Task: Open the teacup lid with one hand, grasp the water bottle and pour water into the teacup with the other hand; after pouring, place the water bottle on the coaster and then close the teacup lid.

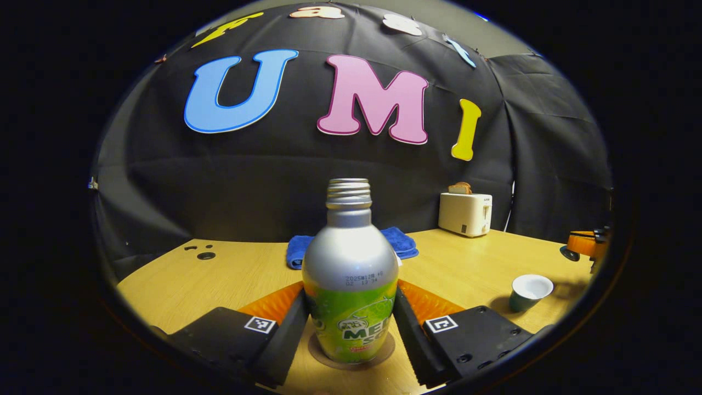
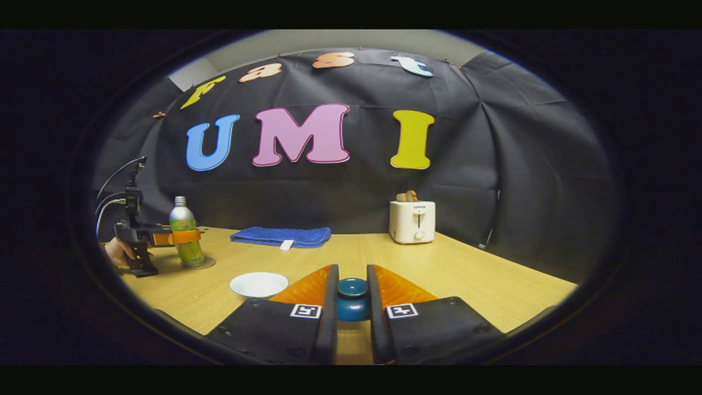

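Left gripper (image 1: 351, 323) jaws are clasping the silver-and-green metal bottle (image 1: 350, 274) standing on its round brown coaster (image 1: 384, 351); right gripper (image 2: 352, 307) jaws are clenching the blue lid knob (image 2: 352, 299), keeping the teacup (image 1: 529, 292) uncovered.

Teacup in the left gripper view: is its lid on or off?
Off. The teacup stands open on the table, its pale inside showing. In the right gripper view the right tool holds the lid's knob.

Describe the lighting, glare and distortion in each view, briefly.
Left gripper view: fisheye bends the table edge; a soft glare sits on the bottle shoulder; the teacup casts a shadow to its left. Right gripper view: the same curving, even dim light, the far bottle small but sharp, the lid close between the fingers.
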